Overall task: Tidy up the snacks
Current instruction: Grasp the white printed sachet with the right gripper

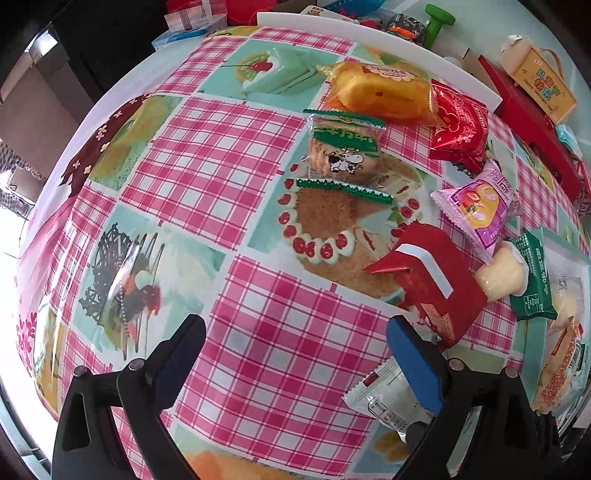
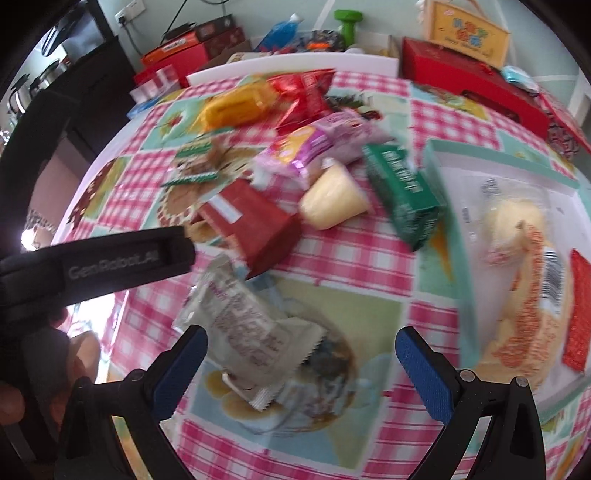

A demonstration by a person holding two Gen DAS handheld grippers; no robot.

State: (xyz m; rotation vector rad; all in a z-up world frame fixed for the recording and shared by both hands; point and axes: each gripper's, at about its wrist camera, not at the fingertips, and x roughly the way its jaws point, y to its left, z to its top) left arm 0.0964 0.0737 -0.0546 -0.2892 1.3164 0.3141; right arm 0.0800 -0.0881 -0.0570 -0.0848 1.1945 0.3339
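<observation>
Several wrapped snacks lie on the checked tablecloth. In the left wrist view, my left gripper [image 1: 295, 350] is open and empty over bare cloth, with a red packet [image 1: 436, 280] just beyond its right finger and a white packet [image 1: 388, 398] beside that finger. A cow-print biscuit packet [image 1: 343, 151], an orange cake packet [image 1: 380, 92] and a pink packet [image 1: 480, 206] lie farther off. In the right wrist view, my right gripper [image 2: 301, 354] is open above the white packet [image 2: 251, 332]. A teal tray [image 2: 443, 162] at right holds a bread packet [image 2: 517, 258].
A yellow pudding cup [image 2: 332, 199] and a green packet [image 2: 406, 192] lie by the tray. Red boxes [image 2: 472, 81], a yellow carton [image 2: 469, 33] and a green dumbbell [image 2: 349, 22] crowd the table's far edge. The left gripper's body [image 2: 110, 254] shows at left.
</observation>
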